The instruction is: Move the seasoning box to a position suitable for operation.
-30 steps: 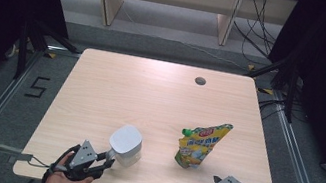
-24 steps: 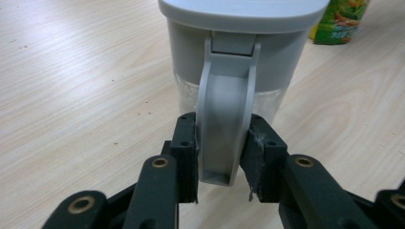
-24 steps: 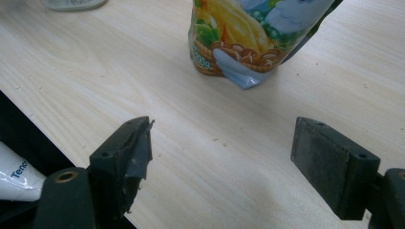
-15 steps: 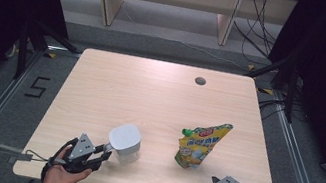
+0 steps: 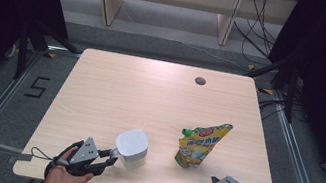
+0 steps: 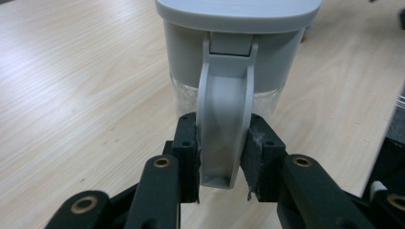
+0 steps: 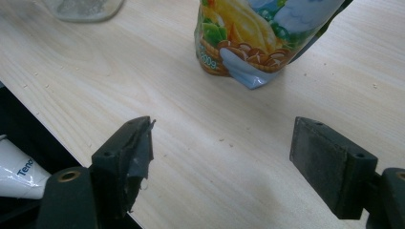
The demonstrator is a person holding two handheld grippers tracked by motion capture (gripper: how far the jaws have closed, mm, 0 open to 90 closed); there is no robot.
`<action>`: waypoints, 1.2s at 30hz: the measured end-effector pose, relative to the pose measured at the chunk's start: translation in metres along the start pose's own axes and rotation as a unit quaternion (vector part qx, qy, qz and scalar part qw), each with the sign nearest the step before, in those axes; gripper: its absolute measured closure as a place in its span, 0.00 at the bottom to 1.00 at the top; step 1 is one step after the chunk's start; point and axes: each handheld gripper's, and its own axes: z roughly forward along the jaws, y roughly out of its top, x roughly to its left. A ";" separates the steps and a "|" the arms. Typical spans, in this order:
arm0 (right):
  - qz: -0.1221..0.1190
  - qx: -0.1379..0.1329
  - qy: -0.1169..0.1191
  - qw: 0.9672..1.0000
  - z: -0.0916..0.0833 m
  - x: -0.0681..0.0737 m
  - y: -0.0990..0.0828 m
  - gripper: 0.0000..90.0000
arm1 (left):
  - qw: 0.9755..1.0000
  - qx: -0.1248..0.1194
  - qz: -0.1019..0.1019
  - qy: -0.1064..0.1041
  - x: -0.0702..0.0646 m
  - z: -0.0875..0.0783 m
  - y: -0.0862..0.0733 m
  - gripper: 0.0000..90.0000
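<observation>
Jaws of left gripper (image 6: 222, 160) clamped on the grey handle (image 6: 224, 124) of a lidded jug (image 5: 132, 148); right gripper (image 7: 222, 162) released, nothing between its pads.

Left pads press both flanks of the handle, a smooth moulded plastic loop hanging from a hinge under the matte grey lid (image 6: 239, 12). Jug body clear below, grey above, standing upright near the front edge of the pale wood-grain table (image 5: 150, 94). Right gripper's jaws gape wide over bare tabletop at the front right corner; one pad frayed at its tip. Glossy yellow spouted pouch (image 5: 202, 144), green cap, stands just beyond, well apart from the jug. Small dark round hole (image 5: 200, 81) toward the far edge.
</observation>
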 end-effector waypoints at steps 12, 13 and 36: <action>-0.003 0.003 0.001 1.000 0.000 0.000 0.000 0.26 | 0.999 -0.005 0.002 -0.044 -0.016 0.002 0.001 0.76; -0.005 0.004 0.001 1.000 0.001 0.000 0.000 0.26 | 0.999 -0.003 0.007 -0.042 -0.017 0.002 0.001 0.76; -0.003 0.006 0.001 1.000 0.001 0.000 0.000 0.26 | 0.997 0.002 0.043 -0.070 -0.014 0.013 0.007 0.75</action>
